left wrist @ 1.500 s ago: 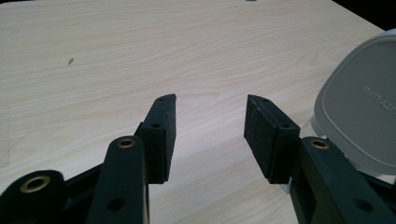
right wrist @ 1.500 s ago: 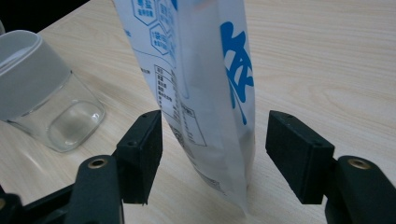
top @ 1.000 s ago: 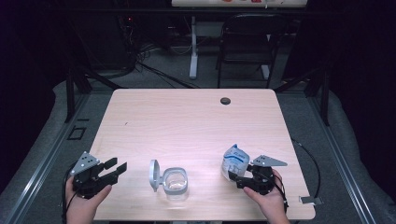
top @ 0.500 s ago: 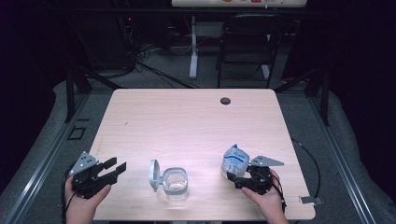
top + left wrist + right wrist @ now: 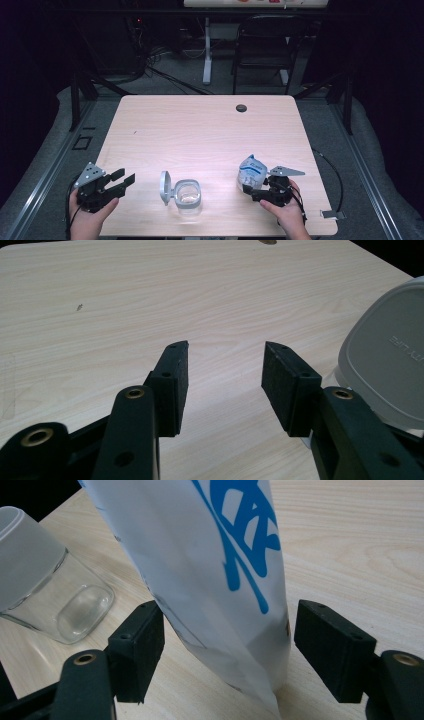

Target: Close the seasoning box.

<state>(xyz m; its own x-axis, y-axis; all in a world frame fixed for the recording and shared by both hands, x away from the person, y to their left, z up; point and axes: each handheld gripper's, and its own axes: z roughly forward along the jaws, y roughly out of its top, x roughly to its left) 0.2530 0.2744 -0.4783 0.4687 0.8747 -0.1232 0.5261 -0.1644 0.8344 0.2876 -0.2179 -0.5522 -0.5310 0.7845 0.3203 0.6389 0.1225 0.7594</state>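
The pouch (image 5: 251, 171), white with blue print, stands near the front edge of the table (image 5: 200, 125), to the right of the glass container (image 5: 188, 195) and well apart from it. In the right gripper view the pouch (image 5: 220, 580) rises between the two black jaws, its bottom edge resting on the wood and its body leaning a little to one side. The right gripper (image 5: 260, 192) sits just behind the pouch on the person's side, held in the right hand (image 5: 282, 205); its jaws stand apart on either side of the pouch, with a gap showing at one pad, and at the other pad I cannot tell whether it touches the foil. So the claw brackets the pouch but does not squeeze it.

The glass container is low, clear and square-cornered, and its grey lid (image 5: 165, 187) stands hinged upright on its left side. In the right gripper view the container (image 5: 45, 580) lies just left of the pouch.

Left of the container, well apart from it, the left gripper (image 5: 122, 181) rests in the left hand (image 5: 90, 217) near the front left corner of the table. Its jaws are spread wide with only bare wood between them, and the grey lid (image 5: 390, 365) shows at the right of the left gripper view.

Far beyond the container, near the back edge of the table, sits a small dark round grommet (image 5: 241, 107).
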